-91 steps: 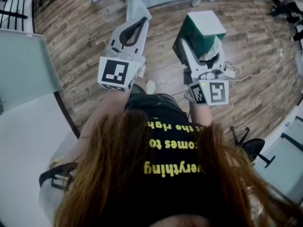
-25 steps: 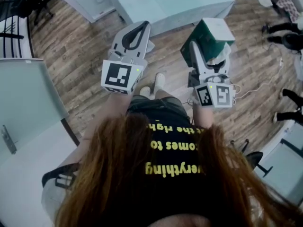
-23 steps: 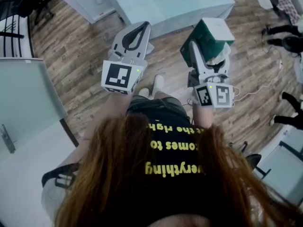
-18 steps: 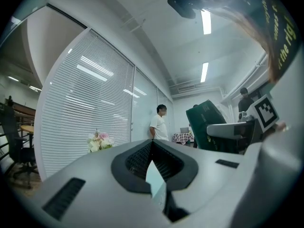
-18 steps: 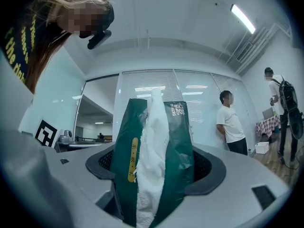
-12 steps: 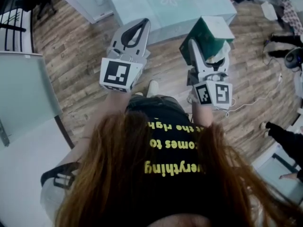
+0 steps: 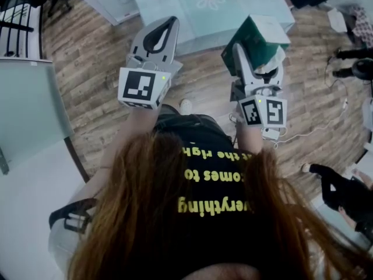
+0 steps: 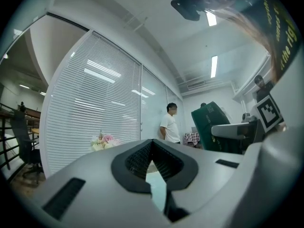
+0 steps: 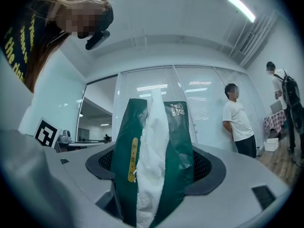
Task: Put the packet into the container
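Head view: your right gripper point(image 7: 256, 60) holds the green packet point(image 7: 252, 35) up in front of you, by the pale table point(image 7: 192, 16). Your left gripper point(image 7: 169, 23) is level beside it.

Left gripper view: jaws pinched together at the tips, nothing between them.

Right gripper view: jaws clamped on the packet, with white tissue point(image 9: 152, 175) showing through its slit.

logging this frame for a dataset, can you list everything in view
packet: one, green with white tissue showing, clamped in the right tongs
table: one, pale blue with a flower print, ahead of the person
floor: brown wood-look planks, under everything
flowers: one bunch, pink and white, by the blinds
bystander: one, white top, by the glass wall
second bystander: one, dark backpack, far right
left tongs: one, grey, shut, empty
right tongs: one, grey, shut on the packet
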A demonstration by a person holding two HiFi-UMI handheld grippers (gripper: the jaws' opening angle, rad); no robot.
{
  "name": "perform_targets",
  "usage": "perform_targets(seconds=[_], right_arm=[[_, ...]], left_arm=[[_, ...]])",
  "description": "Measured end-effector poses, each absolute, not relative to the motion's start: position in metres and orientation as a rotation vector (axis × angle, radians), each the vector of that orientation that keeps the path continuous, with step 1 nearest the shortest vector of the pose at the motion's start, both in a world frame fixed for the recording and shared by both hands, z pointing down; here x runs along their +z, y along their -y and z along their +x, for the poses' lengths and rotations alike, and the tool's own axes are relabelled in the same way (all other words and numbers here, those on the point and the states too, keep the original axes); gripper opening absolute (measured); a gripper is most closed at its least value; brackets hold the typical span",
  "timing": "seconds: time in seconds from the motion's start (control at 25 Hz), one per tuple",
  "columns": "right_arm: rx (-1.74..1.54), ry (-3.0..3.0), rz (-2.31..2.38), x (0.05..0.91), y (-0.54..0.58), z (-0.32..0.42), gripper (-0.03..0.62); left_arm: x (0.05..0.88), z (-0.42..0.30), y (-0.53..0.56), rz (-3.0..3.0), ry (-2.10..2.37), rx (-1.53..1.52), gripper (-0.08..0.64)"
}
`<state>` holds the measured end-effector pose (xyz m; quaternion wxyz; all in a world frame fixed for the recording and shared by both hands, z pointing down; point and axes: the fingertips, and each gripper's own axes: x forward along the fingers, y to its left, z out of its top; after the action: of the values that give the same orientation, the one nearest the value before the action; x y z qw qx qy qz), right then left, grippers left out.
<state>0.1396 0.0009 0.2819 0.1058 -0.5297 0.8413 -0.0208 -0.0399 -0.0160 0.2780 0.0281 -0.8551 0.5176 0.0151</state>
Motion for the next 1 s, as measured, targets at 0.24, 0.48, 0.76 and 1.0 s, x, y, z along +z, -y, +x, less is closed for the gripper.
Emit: perform_targets(seconds=[0.24,0.48,0.76,1.0], right_arm=[[-0.082,-2.460,-1.588,0.291,0.019,0.137,0.379],[-0.061,-2.438,-1.648,0.295,0.028,0.145,0.379],[-0.027,-2.405,-1.698,0.286,0.056,0.148,0.379],[0.000,-2.384,-1.732,0.280,0.089,0.129,0.379]], left_arm=[[0.288,-0.049,0.041,-2.649,-1.606,0.022,0.002],[0.293,-0.039,0.059,-2.693,-1.555,0.006,0.002],[0.282,-0.030,0.095,-2.706,-1.476,0.051,0.002],[0.281,-0.046,0.133,-2.729,-1.433,0.068,0.002]])
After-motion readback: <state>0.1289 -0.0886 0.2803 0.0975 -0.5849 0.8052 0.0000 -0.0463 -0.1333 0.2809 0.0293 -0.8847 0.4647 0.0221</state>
